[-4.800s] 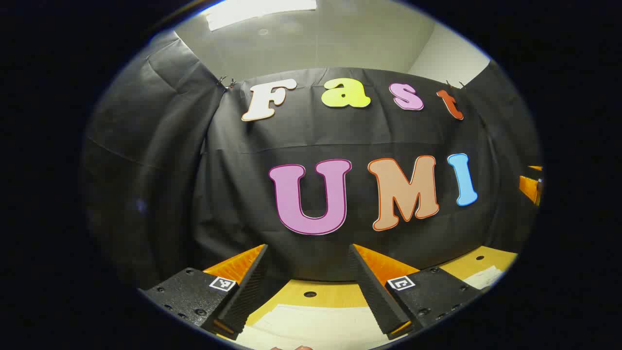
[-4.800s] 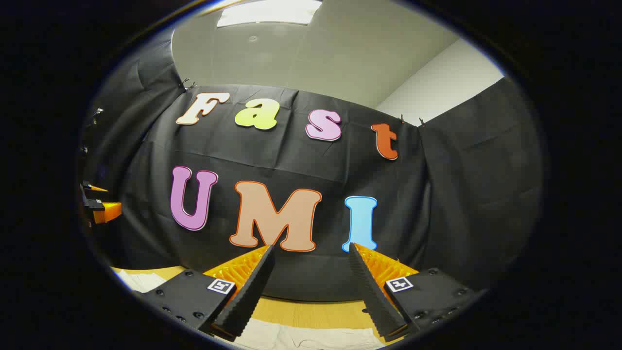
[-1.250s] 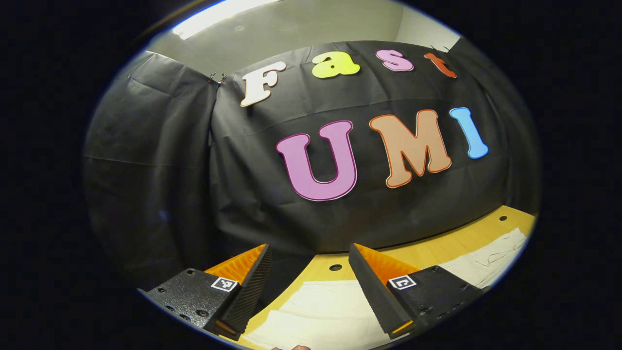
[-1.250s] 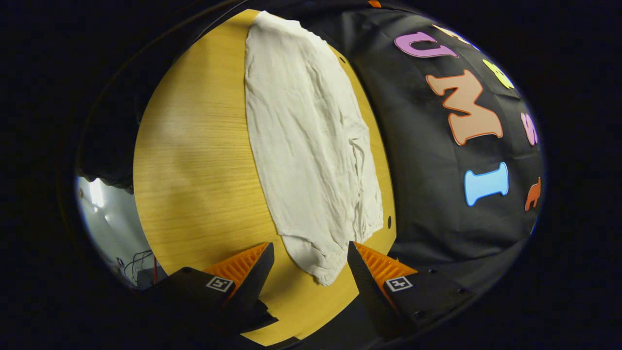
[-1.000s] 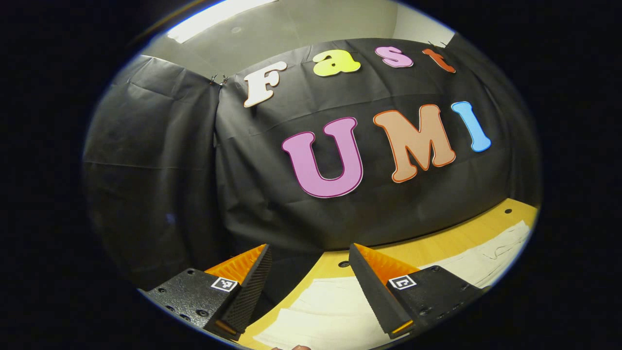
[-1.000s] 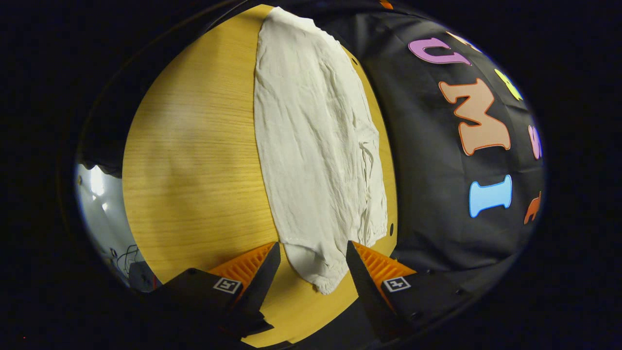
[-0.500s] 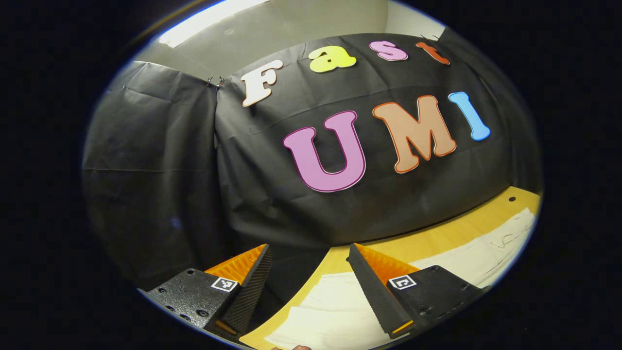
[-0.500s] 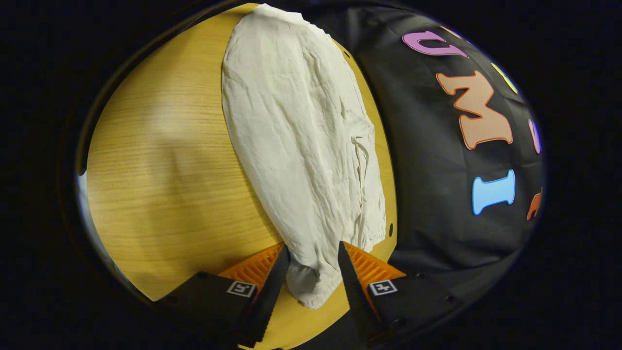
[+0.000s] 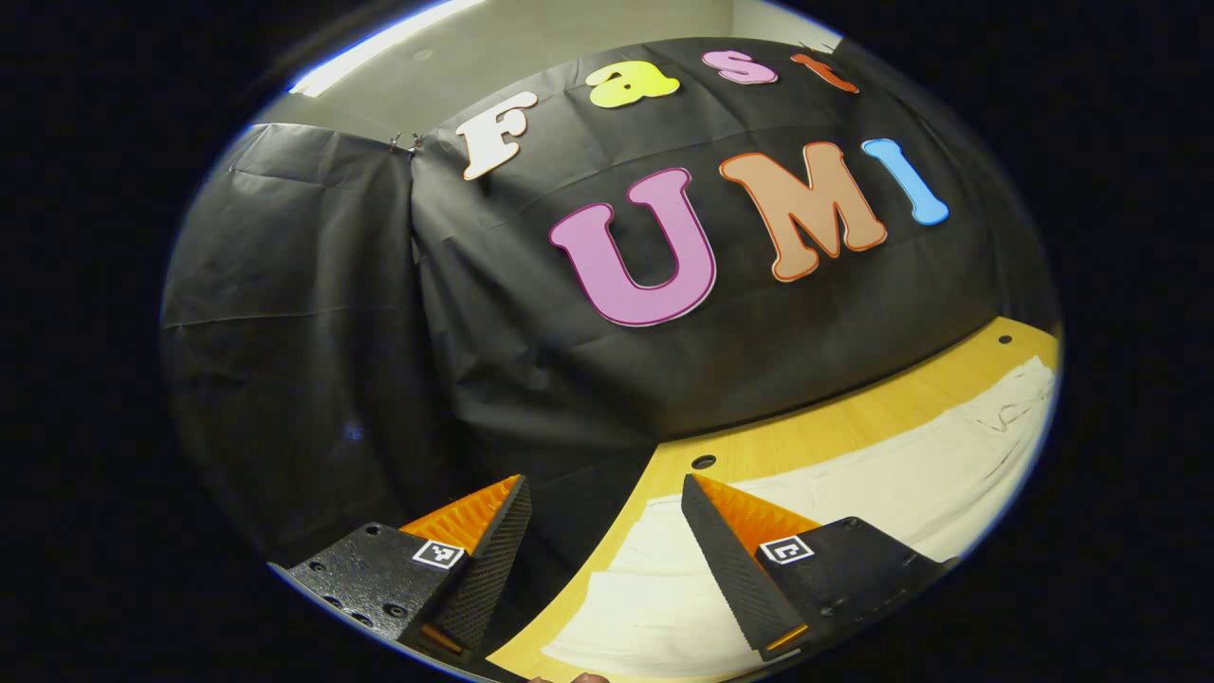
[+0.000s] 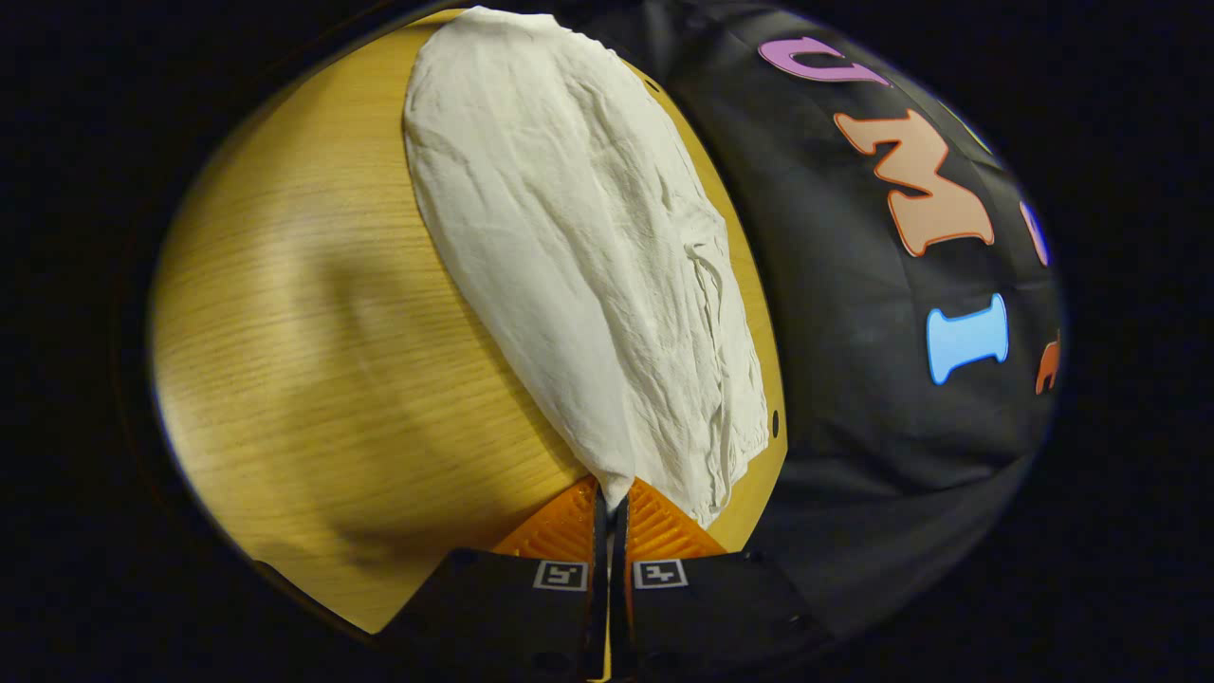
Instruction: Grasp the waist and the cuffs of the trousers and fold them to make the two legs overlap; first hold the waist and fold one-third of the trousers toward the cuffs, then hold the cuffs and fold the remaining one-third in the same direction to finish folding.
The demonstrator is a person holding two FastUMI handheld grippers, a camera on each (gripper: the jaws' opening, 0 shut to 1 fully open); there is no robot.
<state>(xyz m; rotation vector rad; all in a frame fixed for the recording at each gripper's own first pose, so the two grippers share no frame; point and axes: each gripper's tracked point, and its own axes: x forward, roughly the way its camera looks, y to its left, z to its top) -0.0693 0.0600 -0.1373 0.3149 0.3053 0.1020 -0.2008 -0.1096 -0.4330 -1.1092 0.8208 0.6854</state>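
— What has changed? The right gripper (image 10: 611, 507), spread around the white trousers (image 10: 588, 256) a moment ago, has clamped onto their near end at 6 o'clock.

— And the other? The left gripper (image 9: 607, 531) hovers agape, empty, trousers lying across the wooden table (image 9: 835, 427) toward 3 o'clock.

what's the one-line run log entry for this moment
right hand-held gripper: shut on trousers end | left hand-held gripper: open, over other end | trousers flat on table
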